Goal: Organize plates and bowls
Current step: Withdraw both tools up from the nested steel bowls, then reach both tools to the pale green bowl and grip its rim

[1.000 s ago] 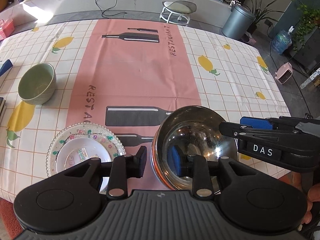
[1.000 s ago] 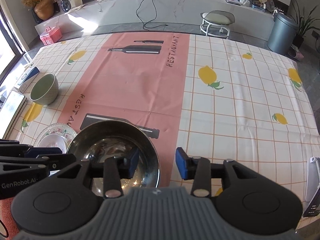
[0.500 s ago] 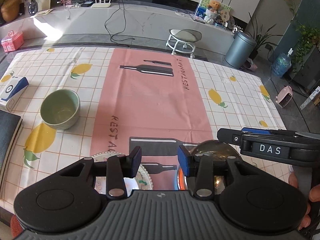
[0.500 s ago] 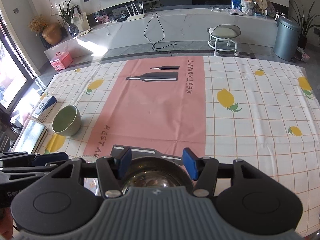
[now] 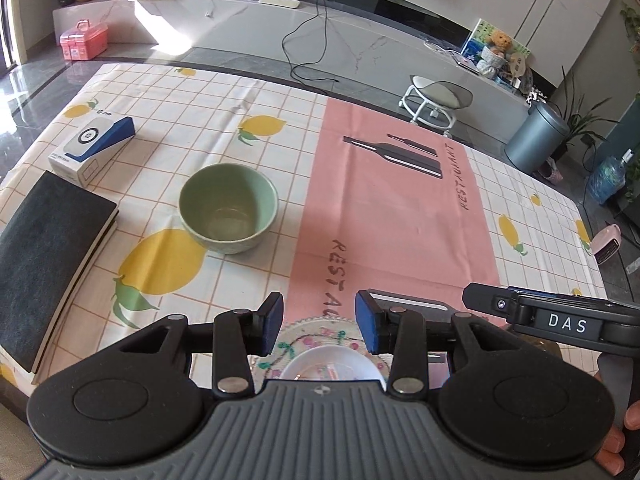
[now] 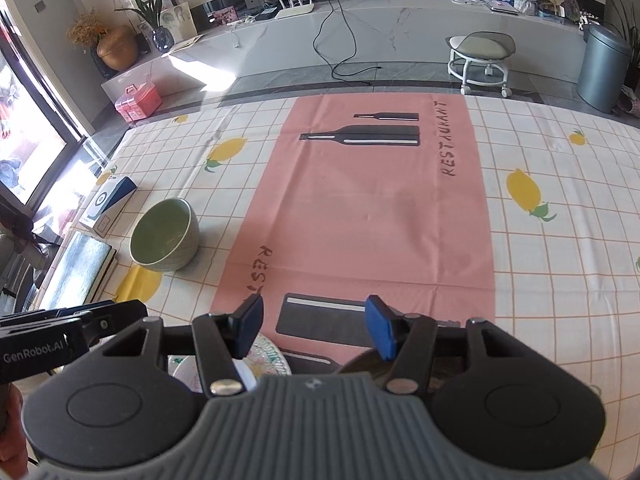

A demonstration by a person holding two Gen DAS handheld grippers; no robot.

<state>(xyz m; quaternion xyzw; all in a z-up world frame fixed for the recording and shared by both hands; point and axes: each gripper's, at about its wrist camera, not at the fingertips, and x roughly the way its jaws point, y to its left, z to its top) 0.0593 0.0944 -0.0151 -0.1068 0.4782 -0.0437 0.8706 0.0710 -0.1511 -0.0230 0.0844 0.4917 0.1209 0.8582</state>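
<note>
While jaws gape empty, green bowl (image 5: 228, 208) sits well ahead

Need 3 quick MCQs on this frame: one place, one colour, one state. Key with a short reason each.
1. The green bowl sits:
A. on the pink runner
B. on the checked cloth, left of the runner
C. on the black book

2. The gripper pads are:
A. blue
B. red
C. white

3. The left gripper is:
A. shut on the bowl
B. shut on the plate
C. open, holding nothing

Key: 1 B, the bowl stands off the pink runner, by a printed lemon. 2 A, blue pads show on both grippers. 3 C, the patterned plate lies on the table beneath the parted pads.
</note>
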